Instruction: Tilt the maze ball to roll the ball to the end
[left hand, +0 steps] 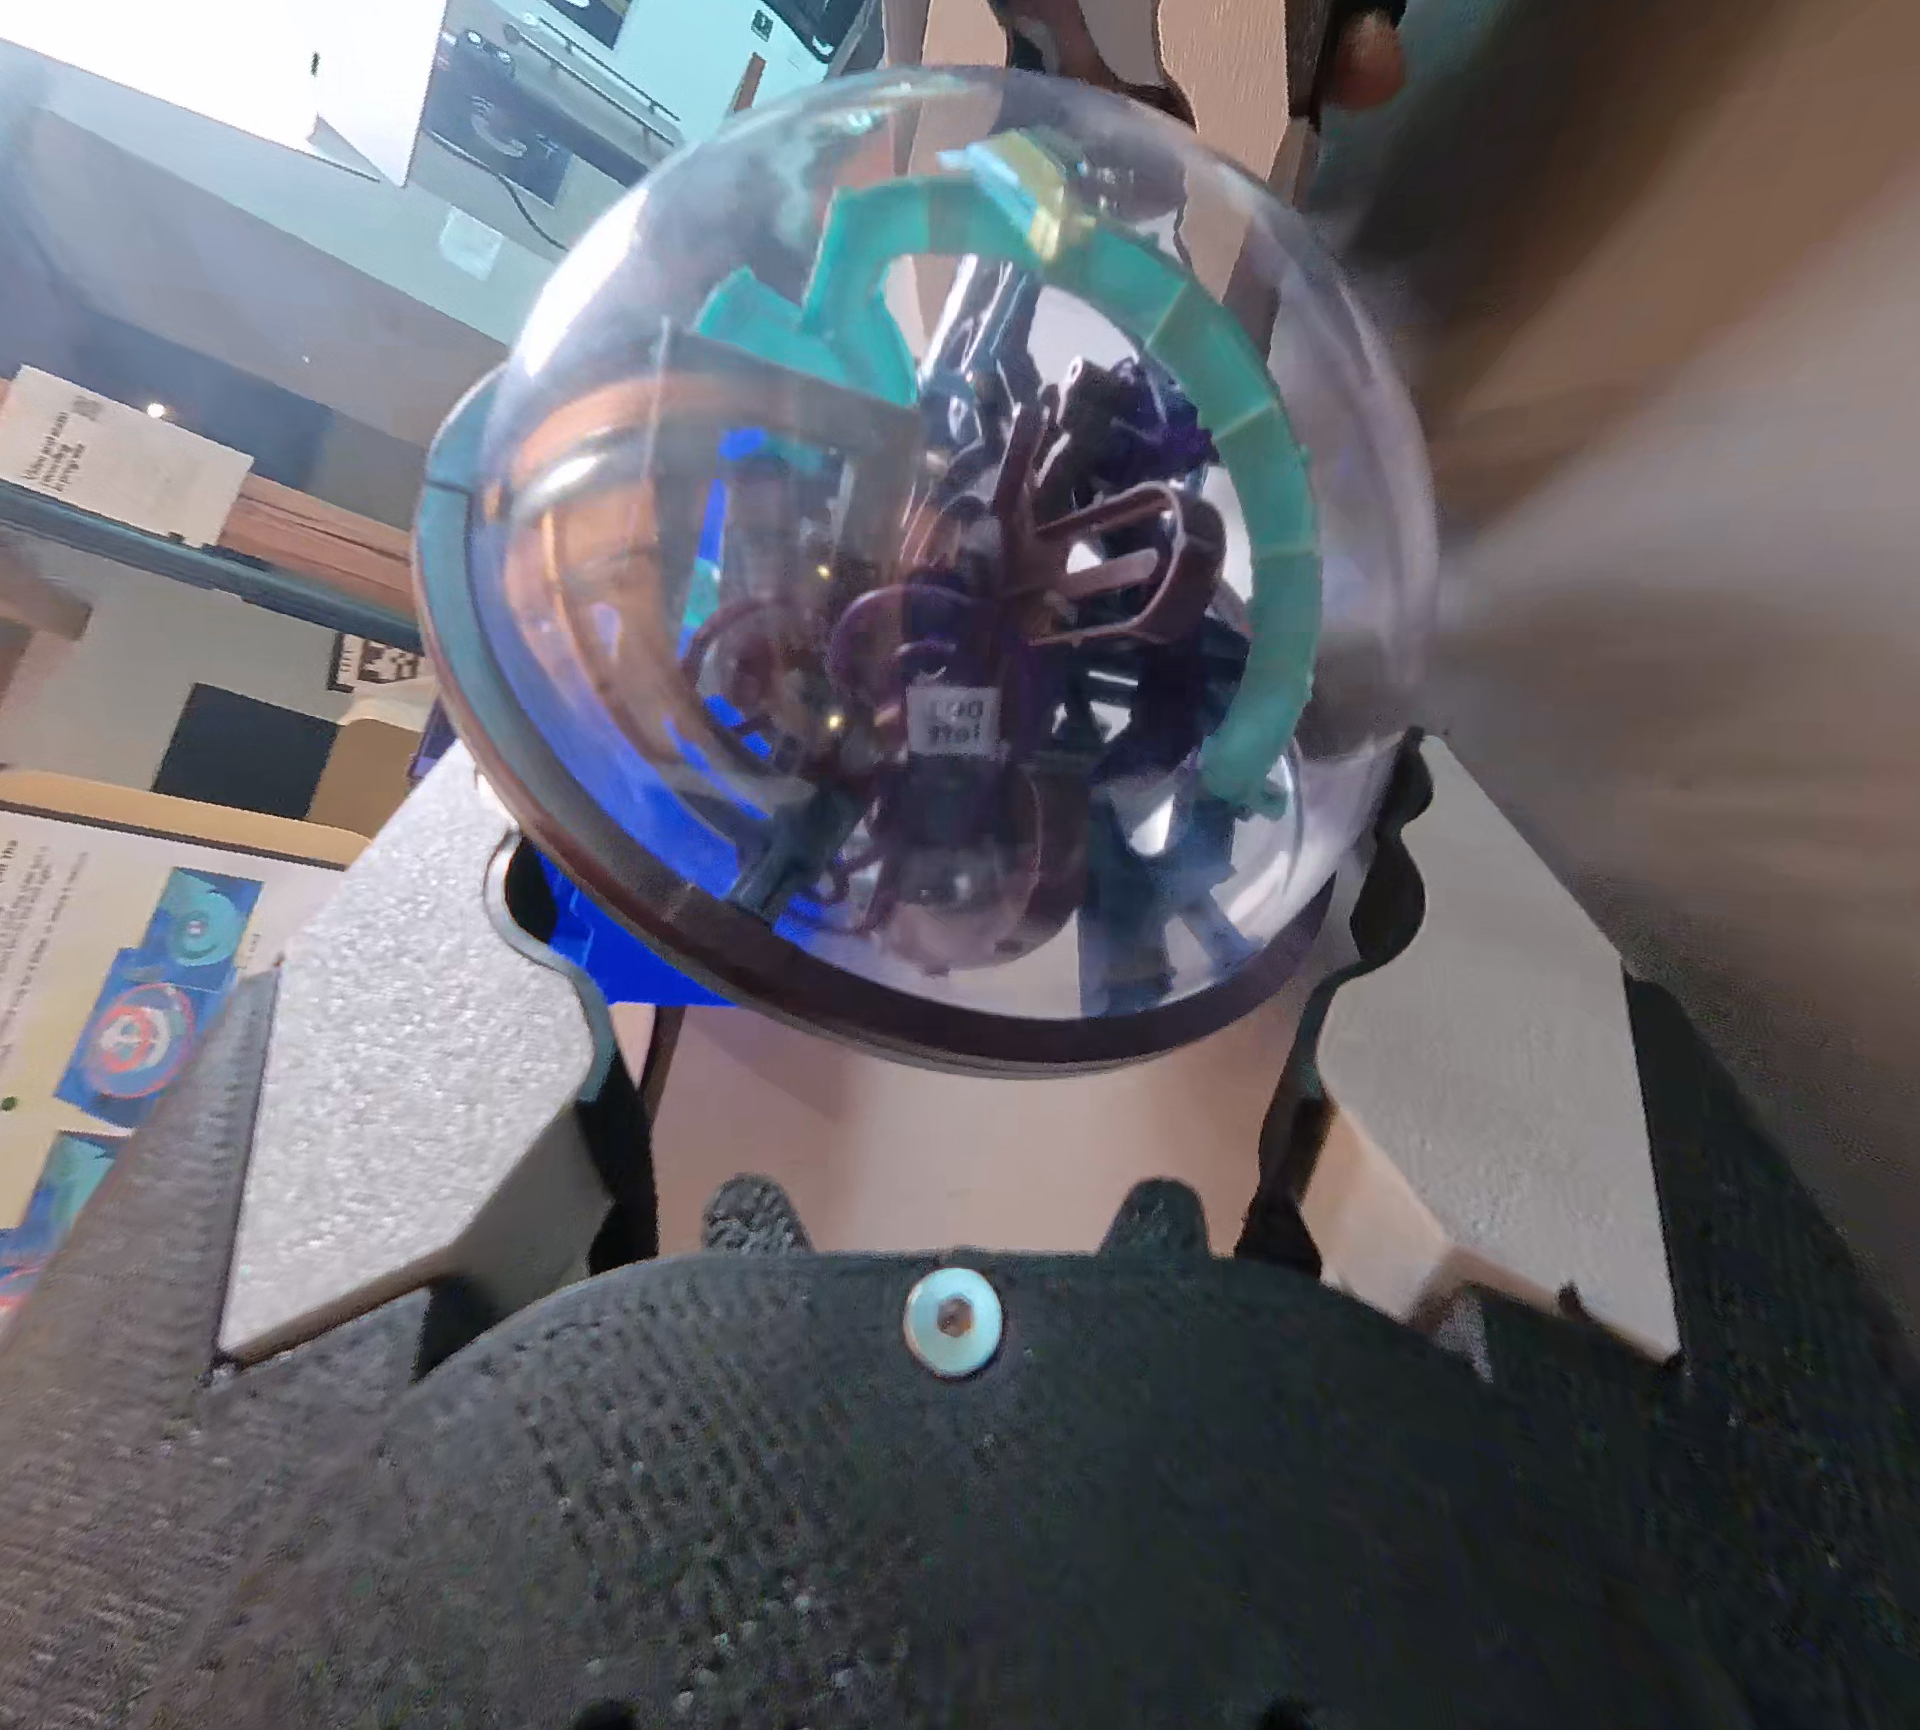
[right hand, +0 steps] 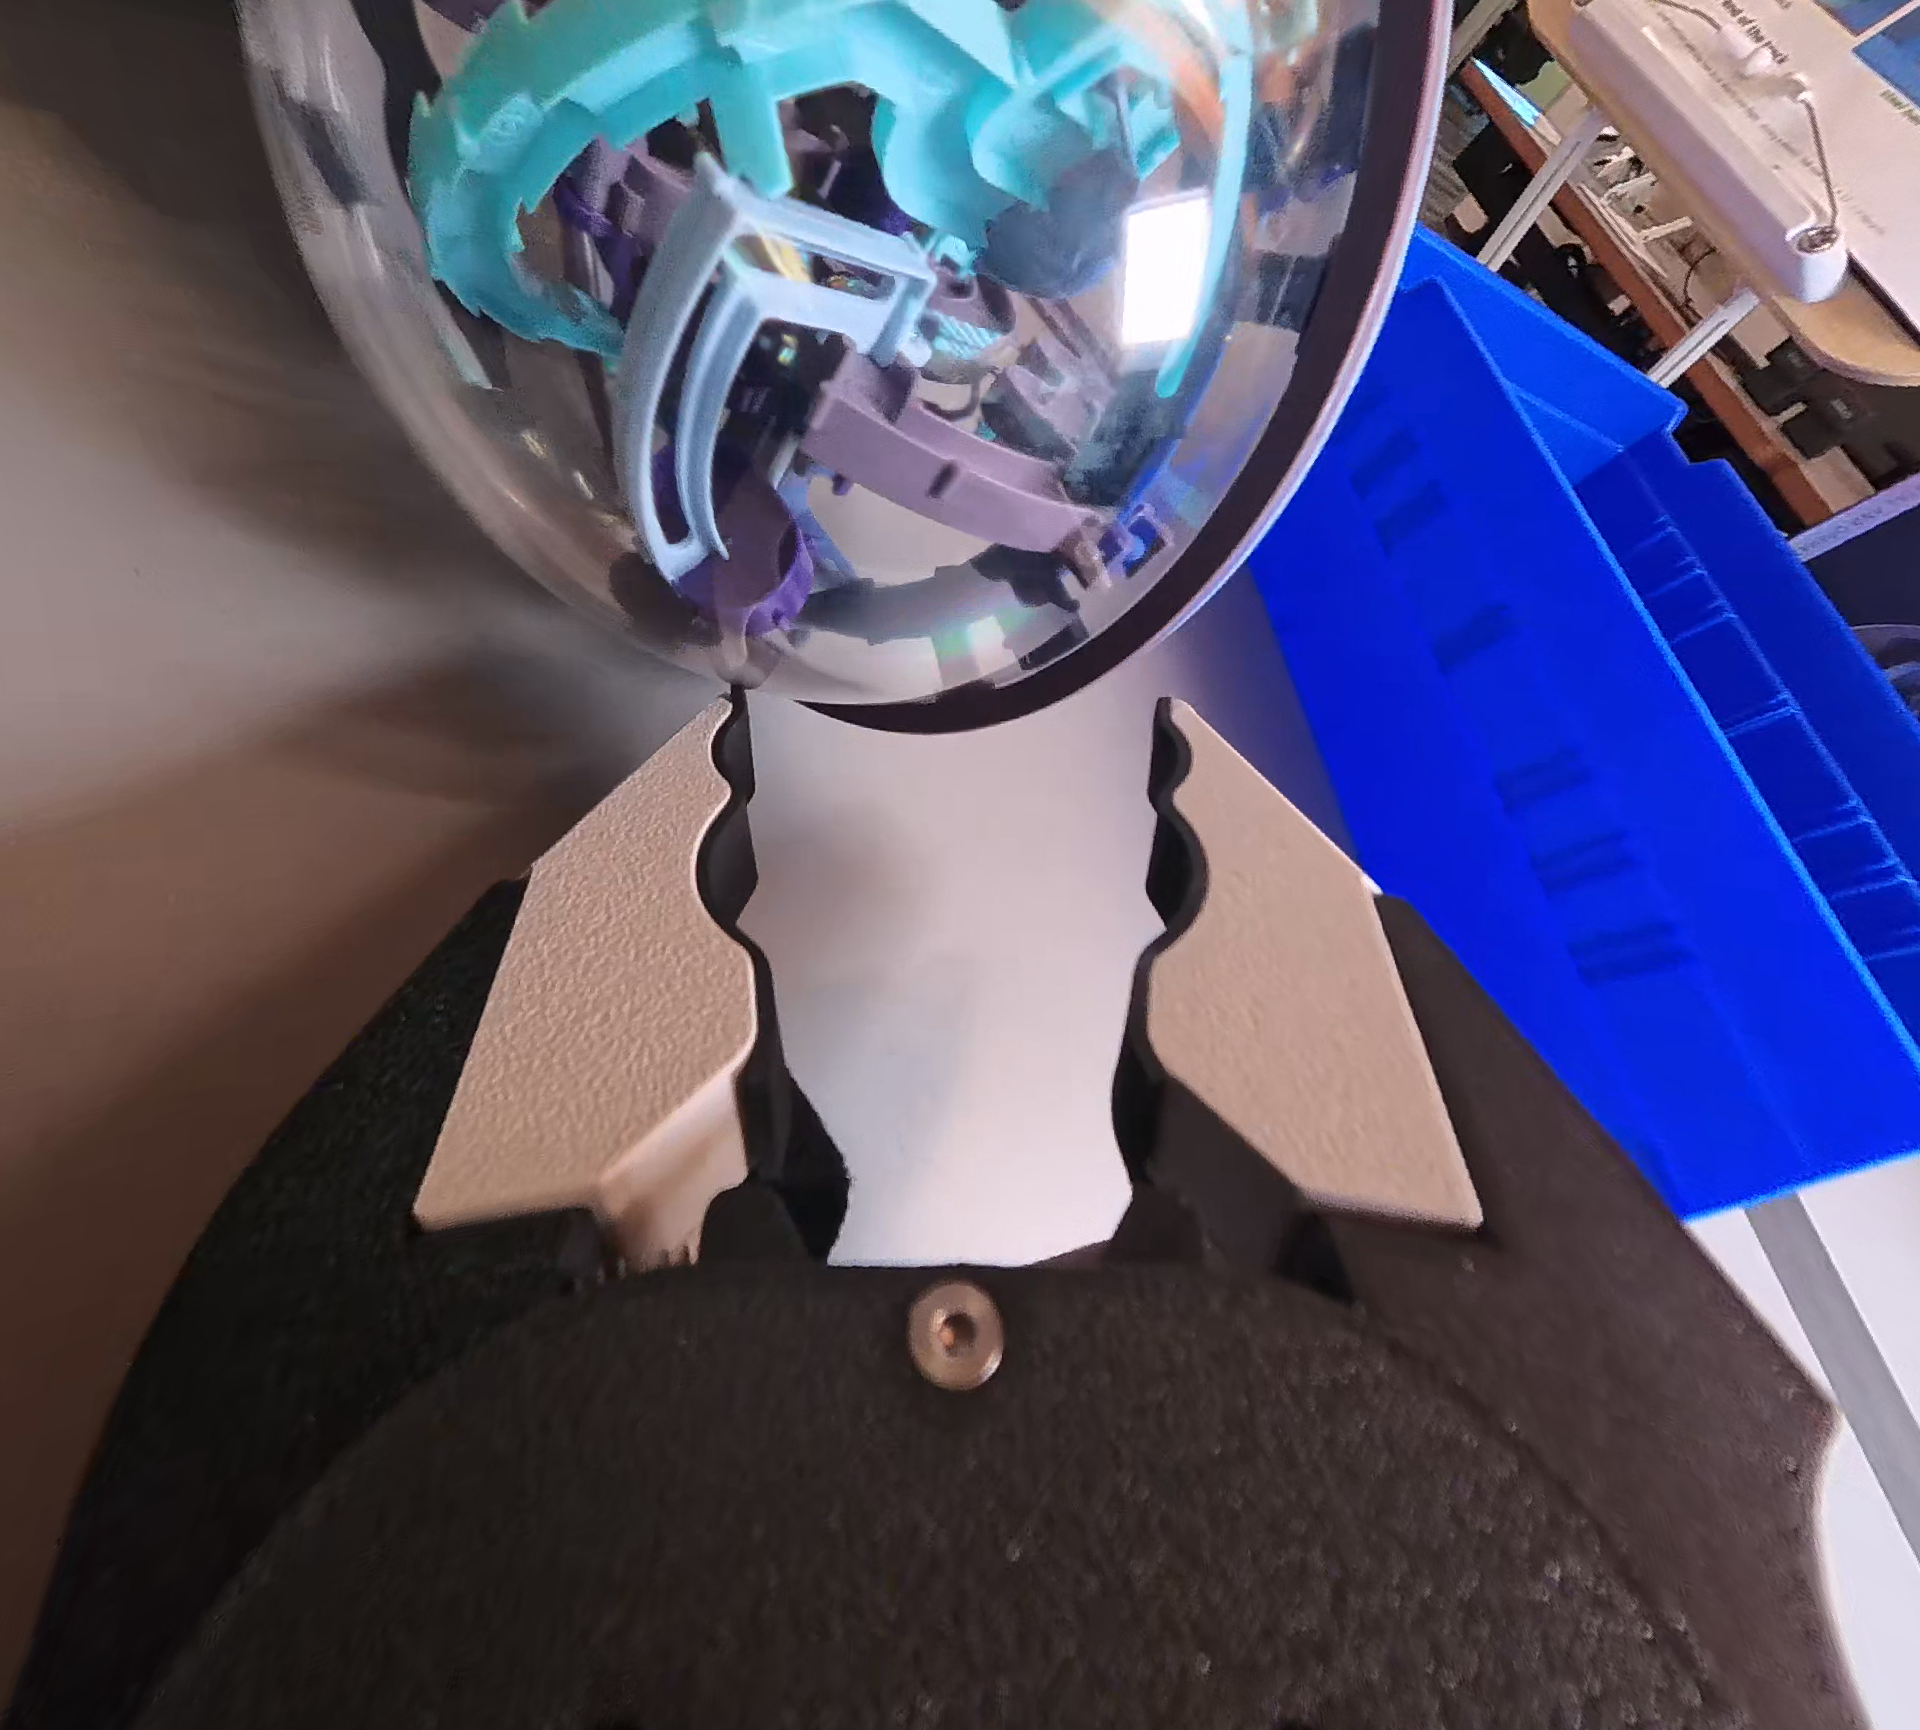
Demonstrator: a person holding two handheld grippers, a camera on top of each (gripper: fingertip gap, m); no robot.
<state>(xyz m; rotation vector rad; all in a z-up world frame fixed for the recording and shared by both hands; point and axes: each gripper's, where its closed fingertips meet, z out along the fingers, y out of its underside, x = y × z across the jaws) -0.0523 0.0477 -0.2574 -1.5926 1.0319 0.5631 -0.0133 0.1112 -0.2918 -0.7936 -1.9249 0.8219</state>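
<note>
The maze ball [left hand: 935, 537] is a clear sphere with a dark rim, holding teal, purple and brown tracks. My left gripper [left hand: 956, 828] is shut on it, a finger on each side at the rim. In the right wrist view the maze ball [right hand: 831, 278] fills the top. My right gripper [right hand: 948, 714] has its jaws apart, and its fingertips [right hand: 727, 724] touch the sphere's lower surface. The right gripper also shows in the left wrist view [left hand: 1122, 70], at the far side of the ball. I cannot make out the small ball inside.
A blue plastic bin [right hand: 1558, 745] stands just right of the ball on a white table [right hand: 1849, 1317]. A clipboard with a picture sheet [right hand: 1714, 70] lies beyond it. A hand [left hand: 1371, 59] holds the right gripper. Shelves [left hand: 260, 537] stand at the left.
</note>
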